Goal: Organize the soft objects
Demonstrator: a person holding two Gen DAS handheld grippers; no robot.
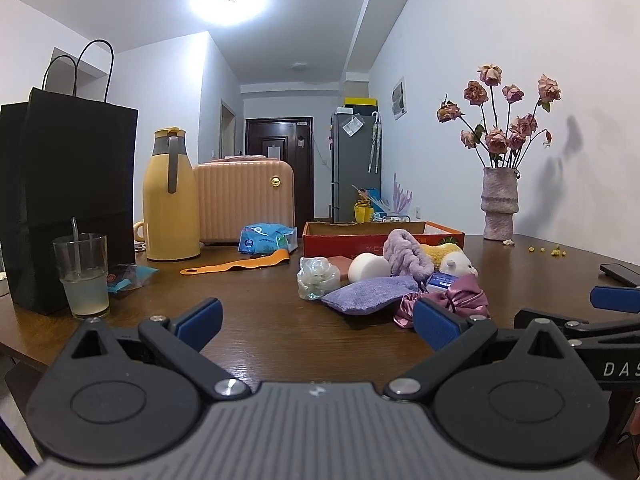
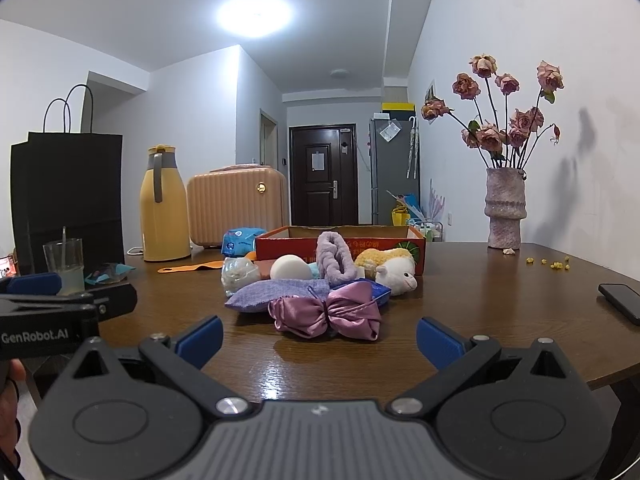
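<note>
A pile of soft things lies on the brown table in front of an open red cardboard box [image 1: 436,236] [image 2: 276,245]: a pink satin bag [image 2: 326,314] [image 1: 468,296], a purple pouch [image 1: 368,294] [image 2: 266,294], a lilac knitted band [image 1: 406,254] [image 2: 335,258], a white foam ball [image 1: 368,266] [image 2: 290,267], a yellow-white plush sheep [image 2: 394,266] [image 1: 456,262] and a clear crumpled packet [image 1: 316,278] [image 2: 238,274]. My left gripper [image 1: 318,318] is open and empty, short of the pile. My right gripper [image 2: 320,340] is open and empty, just before the satin bag.
A black paper bag [image 1: 68,200], a glass with a drink [image 1: 84,276], a yellow thermos [image 1: 170,200], a pink case [image 1: 244,200], a blue tissue pack [image 1: 266,238] and an orange strap [image 1: 236,264] stand at left. A vase of dried roses [image 2: 505,208] and a phone [image 2: 622,302] are at right.
</note>
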